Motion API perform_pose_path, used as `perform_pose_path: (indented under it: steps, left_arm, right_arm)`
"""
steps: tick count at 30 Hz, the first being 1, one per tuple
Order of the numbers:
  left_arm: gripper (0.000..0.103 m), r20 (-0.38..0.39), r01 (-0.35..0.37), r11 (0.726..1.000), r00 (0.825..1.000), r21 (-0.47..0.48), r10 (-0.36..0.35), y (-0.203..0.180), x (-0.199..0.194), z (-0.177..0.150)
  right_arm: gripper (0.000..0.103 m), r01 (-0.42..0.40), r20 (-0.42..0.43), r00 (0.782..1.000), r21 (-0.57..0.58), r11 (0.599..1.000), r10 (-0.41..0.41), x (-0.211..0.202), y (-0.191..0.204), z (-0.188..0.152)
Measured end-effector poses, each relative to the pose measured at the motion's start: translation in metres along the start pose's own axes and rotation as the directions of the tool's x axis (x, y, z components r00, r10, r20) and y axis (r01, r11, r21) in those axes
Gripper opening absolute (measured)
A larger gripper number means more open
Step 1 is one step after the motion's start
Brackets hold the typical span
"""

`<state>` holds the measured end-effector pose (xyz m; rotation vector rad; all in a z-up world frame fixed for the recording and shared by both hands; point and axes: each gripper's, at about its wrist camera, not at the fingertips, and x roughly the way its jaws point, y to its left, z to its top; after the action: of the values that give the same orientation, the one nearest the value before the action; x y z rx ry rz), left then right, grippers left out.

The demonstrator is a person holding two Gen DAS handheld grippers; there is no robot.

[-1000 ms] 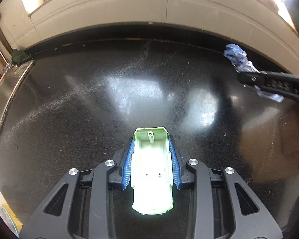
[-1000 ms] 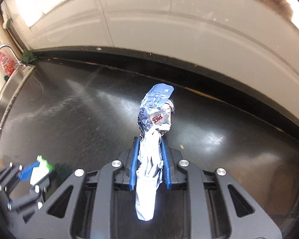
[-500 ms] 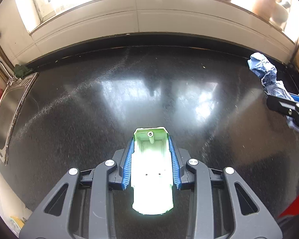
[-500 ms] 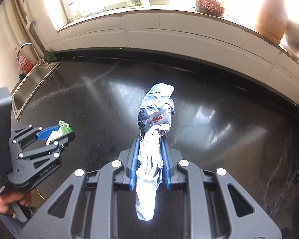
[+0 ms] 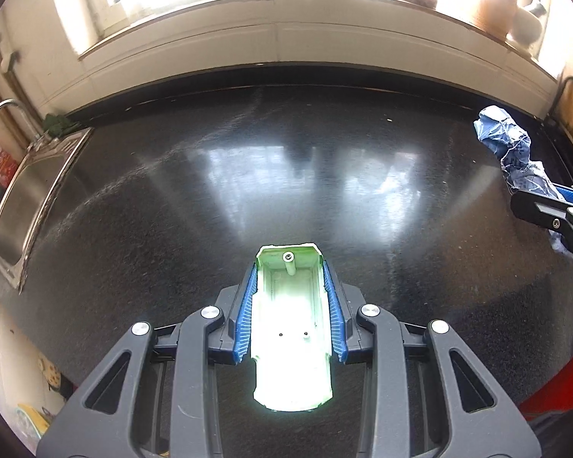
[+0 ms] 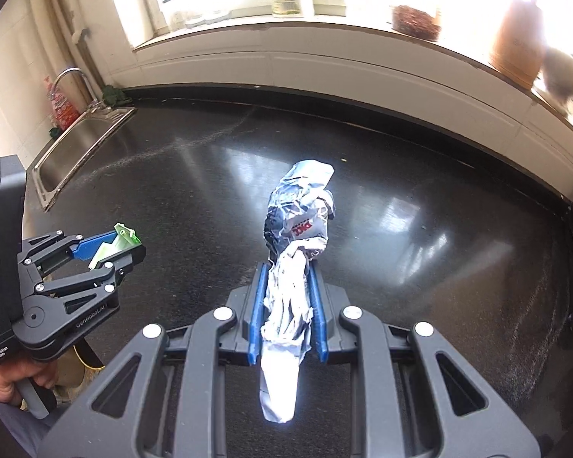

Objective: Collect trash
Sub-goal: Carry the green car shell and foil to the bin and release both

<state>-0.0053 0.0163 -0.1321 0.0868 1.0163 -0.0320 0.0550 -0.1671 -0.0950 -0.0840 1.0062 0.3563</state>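
- Your left gripper (image 5: 288,286) has its blue pads pinched against the sides of a pale green plastic shell (image 5: 291,337); the shell's near end is washed out by glare, so its shape there is hard to read.
- Your right gripper (image 6: 286,286) is clamped on a crumpled blue-and-silver wrapper (image 6: 298,229). Its print is creased and I cannot read it.
- Both pieces of trash are held up over the black countertop (image 5: 172,229), touching nothing else.
- In the left wrist view, your right gripper is cut off at the right edge; only its finger ends and the wrapper's bunched top show.
- In the right wrist view, your left hand (image 6: 7,385) shows only partly at the lower left corner, wrapped round the gripper's handle.
- The sink (image 6: 76,145) sits at the counter's far left, its basin mostly out of sight.
- The window sill (image 6: 324,26) is blown out by daylight; the items on it are vague shapes.
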Motion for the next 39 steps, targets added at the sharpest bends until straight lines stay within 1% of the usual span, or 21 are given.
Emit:
perform_pose_path:
  steps: [2,4,7,8,10,12,13,14,15,17,18,19,23,24,25,27,28,29,33,35,39]
  left_arm:
    - [0.033,0.006,-0.028,0.999,1.0,-0.04,0.028,0.017,-0.007,-0.007]
    - [0.033,0.007,-0.062,0.994,0.998,-0.094,0.063,0.041,-0.014,-0.016]
    - [0.033,0.0,-0.122,0.973,0.992,-0.196,0.125,0.083,-0.027,-0.034]
    - [0.033,-0.006,-0.145,0.962,0.989,-0.232,0.148,0.097,-0.032,-0.041]
    - [0.033,-0.025,-0.2,0.928,0.979,-0.316,0.202,0.13,-0.044,-0.061]
    - [0.033,-0.05,-0.244,0.892,0.969,-0.38,0.243,0.158,-0.054,-0.08]
    - [0.033,-0.071,-0.272,0.865,0.961,-0.422,0.267,0.175,-0.06,-0.094]
    - [0.033,-0.089,-0.294,0.841,0.954,-0.455,0.286,0.187,-0.065,-0.107]
    - [0.033,-0.116,-0.323,0.806,0.945,-0.496,0.307,0.202,-0.07,-0.124]
    - [0.033,-0.168,-0.361,0.75,0.931,-0.554,0.325,0.225,-0.076,-0.153]
    - [0.033,-0.203,-0.385,0.711,0.922,-0.589,0.331,0.237,-0.078,-0.173]
    - [0.033,-0.225,-0.397,0.683,0.916,-0.613,0.331,0.246,-0.079,-0.187]
    - [0.033,-0.298,-0.438,0.568,0.897,-0.697,0.327,0.279,-0.081,-0.249]
    - [0.033,-0.305,-0.438,0.552,0.897,-0.71,0.32,0.286,-0.08,-0.259]
    - [0.033,-0.31,-0.435,0.527,0.898,-0.73,0.312,0.294,-0.077,-0.275]
    - [0.033,-0.309,-0.419,0.497,0.905,-0.76,0.291,0.304,-0.072,-0.299]
    - [0.033,-0.302,-0.402,0.485,0.913,-0.776,0.274,0.308,-0.068,-0.309]
    - [0.033,-0.298,-0.395,0.475,0.916,-0.786,0.268,0.311,-0.066,-0.318]
    - [0.033,-0.279,-0.356,0.445,0.932,-0.822,0.23,0.329,-0.044,-0.341]
    - [0.033,-0.27,-0.341,0.44,0.938,-0.83,0.219,0.339,-0.033,-0.341]
    - [0.033,-0.269,-0.334,0.441,0.941,-0.833,0.204,0.347,-0.016,-0.337]
  right_arm:
    - [0.022,-0.03,-0.003,1.0,-0.037,0.999,0.03,0.004,0.016,0.009]
    - [0.022,-0.072,-0.008,0.997,-0.094,0.993,0.072,0.01,0.041,0.018]
    - [0.022,-0.15,-0.017,0.989,-0.193,0.97,0.15,0.017,0.088,0.035]
    - [0.022,-0.174,-0.024,0.985,-0.223,0.959,0.173,0.019,0.102,0.038]
    - [0.022,-0.235,-0.043,0.972,-0.289,0.928,0.233,0.023,0.138,0.045]
    - [0.022,-0.31,-0.08,0.95,-0.369,0.876,0.302,0.028,0.184,0.047]
    - [0.022,-0.336,-0.096,0.941,-0.394,0.855,0.325,0.029,0.202,0.047]
    - [0.022,-0.383,-0.131,0.922,-0.436,0.814,0.364,0.031,0.229,0.044]
    - [0.022,-0.413,-0.16,0.909,-0.466,0.782,0.385,0.034,0.25,0.041]
    - [0.022,-0.484,-0.231,0.873,-0.523,0.702,0.429,0.039,0.295,0.03]
    - [0.022,-0.51,-0.263,0.858,-0.539,0.67,0.441,0.041,0.313,0.025]
    - [0.022,-0.548,-0.312,0.834,-0.557,0.624,0.455,0.045,0.336,0.016]
    - [0.022,-0.646,-0.455,0.761,-0.591,0.483,0.462,0.059,0.408,-0.014]
    - [0.022,-0.664,-0.485,0.746,-0.593,0.456,0.456,0.063,0.427,-0.021]
    - [0.022,-0.682,-0.519,0.73,-0.593,0.428,0.444,0.07,0.446,-0.03]
    - [0.022,-0.693,-0.556,0.721,-0.599,0.401,0.415,0.085,0.473,-0.044]
    - [0.022,-0.699,-0.575,0.715,-0.6,0.389,0.398,0.093,0.486,-0.051]
    - [0.022,-0.7,-0.595,0.714,-0.607,0.376,0.369,0.105,0.501,-0.059]
    - [0.022,-0.685,-0.62,0.728,-0.64,0.348,0.292,0.139,0.544,-0.082]
    - [0.022,-0.684,-0.63,0.728,-0.643,0.345,0.27,0.152,0.558,-0.088]
    - [0.022,-0.677,-0.633,0.734,-0.654,0.337,0.247,0.168,0.576,-0.095]
